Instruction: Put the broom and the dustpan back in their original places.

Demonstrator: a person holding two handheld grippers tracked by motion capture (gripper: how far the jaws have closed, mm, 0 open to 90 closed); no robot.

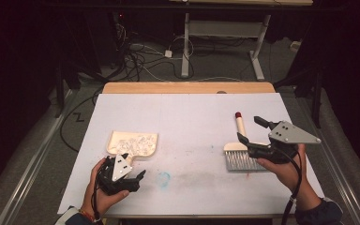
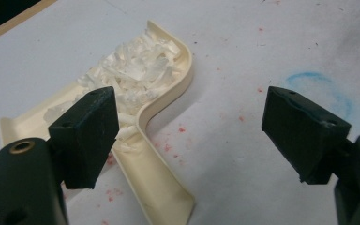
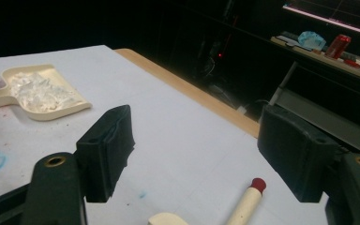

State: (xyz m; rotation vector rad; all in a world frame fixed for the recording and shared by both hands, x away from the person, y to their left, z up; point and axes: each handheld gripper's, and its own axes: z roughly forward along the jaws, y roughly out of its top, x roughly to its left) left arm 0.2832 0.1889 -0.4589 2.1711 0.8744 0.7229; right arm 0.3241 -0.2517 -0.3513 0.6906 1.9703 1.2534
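A cream dustpan (image 1: 132, 143) holding white shreds lies at the left of the white table cover, its handle toward me. My left gripper (image 1: 125, 168) hovers open over that handle. In the left gripper view the handle (image 2: 161, 187) runs between the black jaws, close to the left one, and neither pad presses on it; the gripper (image 2: 192, 110) stands wide. At the right lies a hand brush (image 1: 238, 150) with grey bristles and a red-tipped cream handle (image 3: 247, 202). My right gripper (image 1: 251, 130) is open just above the brush handle, with nothing between its jaws (image 3: 199, 140).
A blue scribbled ring (image 1: 163, 178) and faint red specks mark the cover between the two hands. The wooden table edge (image 1: 187, 87) runs along the far side. Beyond it are a desk frame (image 1: 185, 42) and tangled cables (image 1: 136, 56) on the floor.
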